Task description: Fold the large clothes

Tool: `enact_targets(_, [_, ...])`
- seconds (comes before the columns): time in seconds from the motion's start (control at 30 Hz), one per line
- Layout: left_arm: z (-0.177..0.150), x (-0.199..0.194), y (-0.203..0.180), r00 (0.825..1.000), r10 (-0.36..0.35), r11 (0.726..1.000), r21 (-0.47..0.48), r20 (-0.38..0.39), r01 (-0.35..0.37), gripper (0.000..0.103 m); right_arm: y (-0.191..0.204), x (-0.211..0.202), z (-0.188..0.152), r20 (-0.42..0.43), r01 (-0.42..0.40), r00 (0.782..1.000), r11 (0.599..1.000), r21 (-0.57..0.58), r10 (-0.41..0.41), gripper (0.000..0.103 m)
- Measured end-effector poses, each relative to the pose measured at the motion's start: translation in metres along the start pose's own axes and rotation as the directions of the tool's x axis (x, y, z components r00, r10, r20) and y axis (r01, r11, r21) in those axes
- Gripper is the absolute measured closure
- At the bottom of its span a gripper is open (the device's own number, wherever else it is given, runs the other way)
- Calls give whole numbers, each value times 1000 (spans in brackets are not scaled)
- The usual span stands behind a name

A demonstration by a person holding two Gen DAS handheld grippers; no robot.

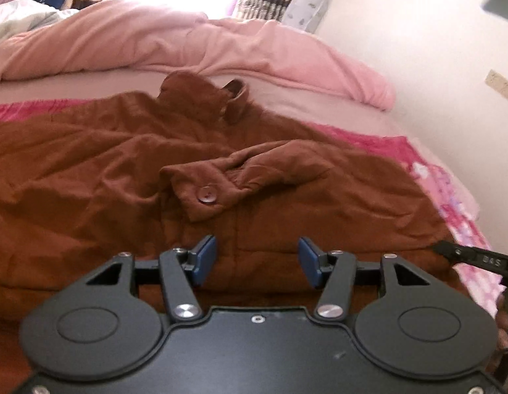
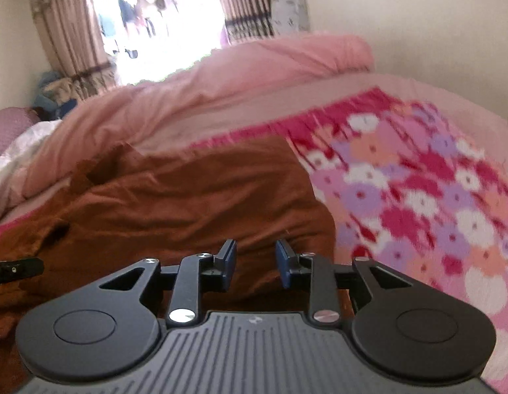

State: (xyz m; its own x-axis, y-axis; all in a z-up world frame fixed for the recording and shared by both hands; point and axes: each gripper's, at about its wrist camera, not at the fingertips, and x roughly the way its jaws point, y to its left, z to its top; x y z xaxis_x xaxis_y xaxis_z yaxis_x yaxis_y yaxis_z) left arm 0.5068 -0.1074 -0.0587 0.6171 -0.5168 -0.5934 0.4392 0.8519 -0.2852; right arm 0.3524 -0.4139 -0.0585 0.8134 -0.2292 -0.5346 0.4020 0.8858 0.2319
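Reaching for the near hem, by the look of it. The brown coat [image 1: 122, 170] lies spread on the bed [image 2: 418, 197], one cuff [image 1: 201, 190] already folded across its middle. Left gripper [image 1: 257, 259] hangs half open over the hem, right gripper [image 2: 255, 259] narrower near the coat's right edge, both empty. Next: pinch the hem on both sides and lift it toward the collar [image 1: 234, 98].

The coat [image 1: 129, 164] is rust brown with a purplish-brown button [image 1: 206, 194]. Under it, the bedspread [image 2: 418, 197] carries white, lilac and peach flowers on hot pink. The duvet [image 1: 155, 42] is pale pink. The curtains [image 2: 70, 39] are beige with dark bands.
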Motion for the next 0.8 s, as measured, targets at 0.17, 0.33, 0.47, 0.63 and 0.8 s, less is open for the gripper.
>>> enact_targets(0.17, [-7,9,5,1000,15,1000,26,24,-16,46,-13,16,-9,-14,-38,999,999,30,39,70])
enact_targets(0.33, [0,-15,4,1000,29,1000,-3,2,-29,46,-15,8,-7,-31,-57,998,997,50,59,70])
enact_targets(0.47, [-17,-87,16,997,41,999,11,62,-42,39,-25,-38,-6,-5,-94,996,993,72,94,49])
enact_targets(0.63, [-82,-189,66,990,89,994,-79,110,-81,35,-60,-110,-39,14,-144,990,989,46,143,39])
enact_targets(0.8, [-151,-264,125,972,216,949,-256,94,-186,35,-103,-157,-90,-4,-184,983,977,112,186,38])
